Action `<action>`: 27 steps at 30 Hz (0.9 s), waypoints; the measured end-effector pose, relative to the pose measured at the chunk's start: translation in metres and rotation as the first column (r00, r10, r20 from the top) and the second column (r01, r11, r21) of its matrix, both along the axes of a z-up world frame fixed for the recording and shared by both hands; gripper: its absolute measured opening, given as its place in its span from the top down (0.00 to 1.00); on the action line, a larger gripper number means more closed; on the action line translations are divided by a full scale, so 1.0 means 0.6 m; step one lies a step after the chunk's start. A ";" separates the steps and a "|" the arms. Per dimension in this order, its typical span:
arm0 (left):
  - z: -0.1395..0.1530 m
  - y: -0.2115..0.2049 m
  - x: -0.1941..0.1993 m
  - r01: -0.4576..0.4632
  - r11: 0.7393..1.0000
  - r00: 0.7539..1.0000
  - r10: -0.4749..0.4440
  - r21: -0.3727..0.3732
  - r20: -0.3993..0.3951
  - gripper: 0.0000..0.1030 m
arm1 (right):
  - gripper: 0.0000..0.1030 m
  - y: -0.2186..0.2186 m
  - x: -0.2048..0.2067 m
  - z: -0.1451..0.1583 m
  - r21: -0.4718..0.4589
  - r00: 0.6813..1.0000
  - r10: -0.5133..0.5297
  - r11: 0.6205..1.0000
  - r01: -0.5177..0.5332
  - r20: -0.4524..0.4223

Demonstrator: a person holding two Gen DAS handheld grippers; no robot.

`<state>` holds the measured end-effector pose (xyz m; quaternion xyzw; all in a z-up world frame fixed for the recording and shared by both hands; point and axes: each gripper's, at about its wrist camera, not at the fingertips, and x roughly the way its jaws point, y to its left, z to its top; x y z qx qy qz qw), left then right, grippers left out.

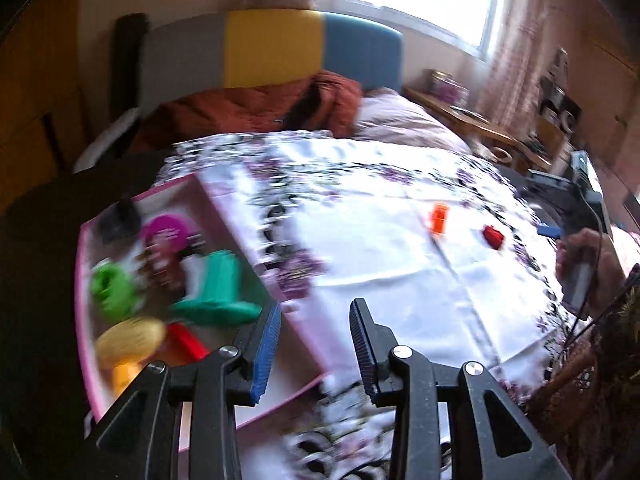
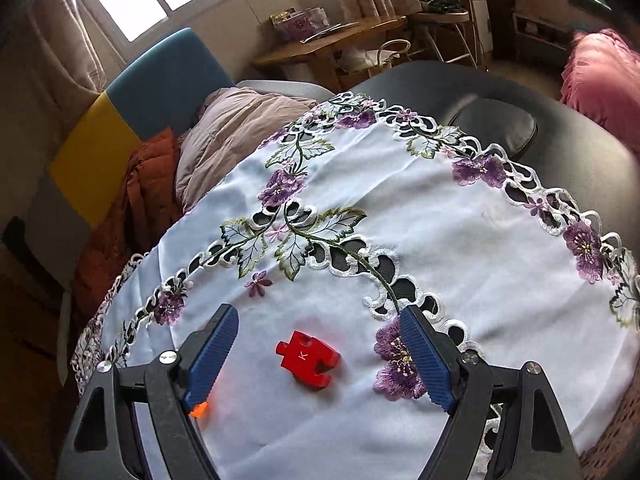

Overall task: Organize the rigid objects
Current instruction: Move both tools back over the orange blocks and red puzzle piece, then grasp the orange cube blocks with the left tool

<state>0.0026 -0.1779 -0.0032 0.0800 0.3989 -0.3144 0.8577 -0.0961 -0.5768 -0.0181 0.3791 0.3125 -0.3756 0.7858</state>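
A red puzzle-shaped block (image 2: 307,359) marked K lies on the white embroidered cloth (image 2: 400,216), between the open fingers of my right gripper (image 2: 316,332). An orange piece (image 2: 200,409) peeks out behind the right gripper's left finger. In the left wrist view, blurred, the red block (image 1: 493,236) and an orange block (image 1: 439,219) lie on the cloth at the right. My left gripper (image 1: 314,316) is open and empty, over the right edge of a pink box (image 1: 224,208) that holds a green ring (image 1: 112,289), a teal piece (image 1: 220,288), a yellow piece (image 1: 130,336) and a magenta disc (image 1: 168,232).
The cloth covers a round black table (image 2: 560,128). A bed with rust and pink bedding (image 1: 280,108) and a grey, yellow and blue headboard stands behind. A wooden desk (image 2: 332,44) is at the back. The hand on the right gripper (image 1: 584,256) shows at the right edge.
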 end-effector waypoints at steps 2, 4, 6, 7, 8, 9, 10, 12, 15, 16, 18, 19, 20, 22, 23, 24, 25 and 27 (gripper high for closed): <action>-0.002 -0.032 0.000 0.044 0.999 0.999 -0.044 -0.006 -0.008 0.65 | 0.18 -0.005 -0.004 -0.001 0.012 1.000 -0.017 1.000 0.017 0.010; -0.004 -0.060 -0.003 0.075 0.997 0.997 -0.075 -0.002 -0.008 0.65 | 0.18 -0.008 -0.007 -0.003 0.028 1.000 -0.025 0.999 0.024 0.019; -0.009 -0.096 -0.006 0.122 0.993 0.992 -0.122 0.000 -0.014 0.65 | 0.17 -0.009 -0.009 -0.003 0.033 0.999 -0.030 0.999 0.029 0.020; -0.011 -0.114 -0.007 0.147 0.989 0.989 -0.147 0.001 -0.017 0.65 | 0.17 -0.009 -0.010 -0.002 0.033 0.999 -0.031 0.999 0.030 0.028; -0.013 -0.126 -0.006 0.161 0.987 0.987 -0.161 0.007 -0.017 0.65 | 0.16 -0.009 -0.011 -0.001 0.035 0.999 -0.033 0.999 0.031 0.035; -0.015 -0.144 -0.006 0.185 0.983 0.983 -0.185 0.013 -0.018 0.65 | 0.15 -0.010 -0.011 -0.001 0.037 0.999 -0.034 0.999 0.032 0.038; -0.018 -0.158 -0.004 0.201 0.979 0.979 -0.201 0.015 -0.022 0.65 | 0.15 -0.010 -0.010 -0.002 0.040 0.999 -0.034 0.999 0.033 0.035; -0.023 -0.180 0.002 0.218 0.976 0.976 -0.217 0.013 -0.027 0.65 | 0.15 -0.011 -0.008 -0.005 0.050 0.999 -0.029 0.998 0.028 0.031; -0.032 -0.219 0.014 0.256 0.967 0.965 -0.255 0.008 -0.060 0.65 | 0.15 -0.010 -0.008 -0.007 0.063 0.999 -0.021 0.998 0.018 0.044; -0.033 -0.227 0.017 0.270 0.963 0.961 -0.269 0.004 -0.058 0.65 | 0.15 -0.010 -0.008 -0.007 0.067 0.999 -0.021 0.998 0.017 0.047; -0.037 -0.250 0.024 0.292 0.956 0.955 -0.291 0.006 -0.053 0.65 | 0.15 -0.011 -0.008 -0.009 0.080 0.998 -0.018 0.997 0.013 0.056; -0.041 -0.263 0.030 0.304 0.953 0.951 -0.303 0.004 -0.066 0.65 | 0.15 -0.011 -0.008 -0.012 0.090 0.998 -0.014 0.996 0.009 0.058; -0.045 -0.272 0.035 0.310 0.951 0.948 -0.309 0.001 -0.073 0.65 | 0.15 -0.012 -0.007 -0.013 0.097 0.998 -0.012 0.995 0.006 0.059; -0.054 -0.295 0.048 0.311 0.950 0.948 -0.309 0.012 -0.080 0.65 | 0.15 -0.012 -0.006 -0.015 0.109 0.998 -0.006 0.994 -0.001 0.067; -0.057 -0.306 0.052 0.321 0.947 0.944 -0.319 0.011 -0.082 0.65 | 0.15 -0.013 -0.005 -0.016 0.111 0.998 -0.005 0.994 -0.003 0.069; -0.061 -0.317 0.057 0.330 0.944 0.941 -0.328 0.011 -0.085 0.66 | 0.15 -0.013 -0.005 -0.016 0.115 0.997 -0.007 0.993 -0.002 0.072; -0.064 -0.327 0.061 0.332 0.943 0.940 -0.329 0.014 -0.089 0.65 | 0.15 -0.013 -0.006 -0.017 0.119 0.997 -0.007 0.993 -0.002 0.076; -0.070 -0.349 0.070 0.347 0.938 0.933 -0.344 0.009 -0.101 0.65 | 0.15 -0.015 -0.006 -0.018 0.127 0.997 -0.009 0.992 -0.002 0.083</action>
